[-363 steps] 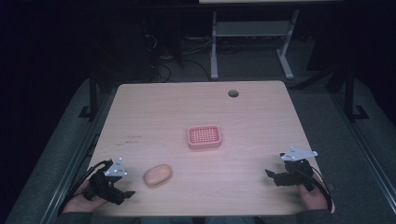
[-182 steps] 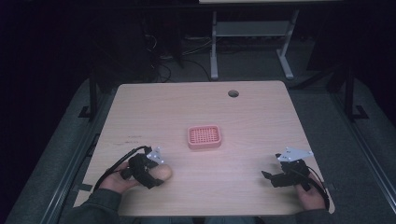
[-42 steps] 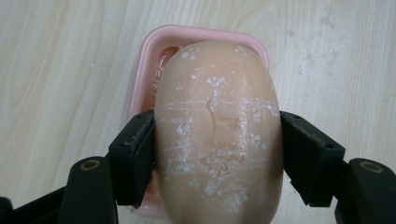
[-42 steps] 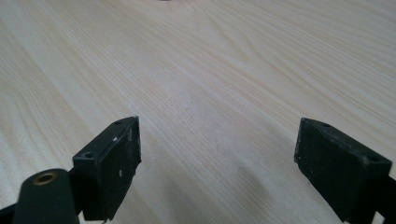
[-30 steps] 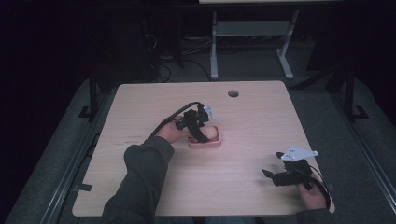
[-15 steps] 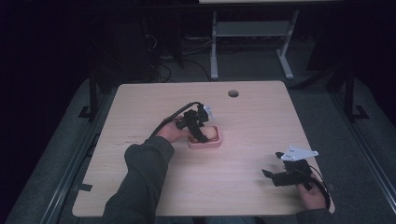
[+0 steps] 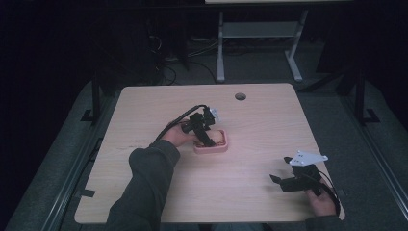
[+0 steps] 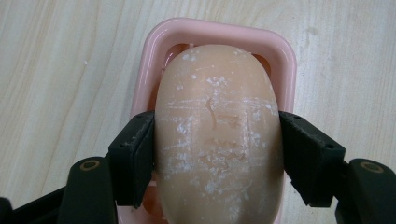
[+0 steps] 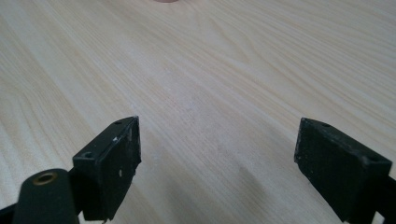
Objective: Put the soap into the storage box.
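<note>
Centrally on the table (image 7: pixel 144 110), the left gripper (image 8: pixel 217 154) pinches a pale soap bar (image 8: pixel 217 135) by its two long sides, the bar lying in a pink dish (image 8: pixel 154 51) whose rim shows around its far end. Well apart at about 4 o'clock from the dish, the right gripper (image 9: pixel 217 154) sits low over bare wood, jaws spread and holding nothing. Nothing lies between them; a round hole (image 7: pixel 240 96) sits at 12 o'clock near the far edge.

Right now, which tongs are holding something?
The left tongs, over the pink dish: their jaws squeeze the soap. The right tongs gape open over bare table.
</note>
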### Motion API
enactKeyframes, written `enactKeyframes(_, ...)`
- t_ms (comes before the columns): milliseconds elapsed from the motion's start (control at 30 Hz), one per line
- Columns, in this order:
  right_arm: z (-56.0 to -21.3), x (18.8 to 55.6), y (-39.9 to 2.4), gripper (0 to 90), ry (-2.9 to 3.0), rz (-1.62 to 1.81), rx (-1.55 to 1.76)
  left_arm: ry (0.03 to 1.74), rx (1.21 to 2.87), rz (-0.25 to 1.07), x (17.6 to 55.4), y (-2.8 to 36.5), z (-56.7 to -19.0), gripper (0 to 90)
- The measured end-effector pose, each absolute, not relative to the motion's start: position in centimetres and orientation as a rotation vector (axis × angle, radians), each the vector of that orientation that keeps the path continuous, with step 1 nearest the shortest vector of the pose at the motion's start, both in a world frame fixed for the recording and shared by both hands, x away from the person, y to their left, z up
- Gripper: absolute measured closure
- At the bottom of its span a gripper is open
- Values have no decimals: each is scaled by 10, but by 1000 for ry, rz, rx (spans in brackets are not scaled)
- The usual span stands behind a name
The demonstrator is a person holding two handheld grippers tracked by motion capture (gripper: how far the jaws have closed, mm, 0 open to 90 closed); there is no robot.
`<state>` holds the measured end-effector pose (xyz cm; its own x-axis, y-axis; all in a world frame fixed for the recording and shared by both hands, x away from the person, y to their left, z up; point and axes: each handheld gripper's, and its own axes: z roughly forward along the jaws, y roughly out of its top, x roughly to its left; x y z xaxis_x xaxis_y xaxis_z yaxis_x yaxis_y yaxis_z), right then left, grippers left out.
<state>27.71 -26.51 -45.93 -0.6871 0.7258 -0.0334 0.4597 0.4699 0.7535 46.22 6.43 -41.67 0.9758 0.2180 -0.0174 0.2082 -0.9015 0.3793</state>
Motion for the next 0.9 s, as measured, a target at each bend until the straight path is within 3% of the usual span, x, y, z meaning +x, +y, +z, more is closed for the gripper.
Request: enactKeyframes(900,-459,277,-265,141,2374,1059,1000,305,2737,62,460,63,-404,297)
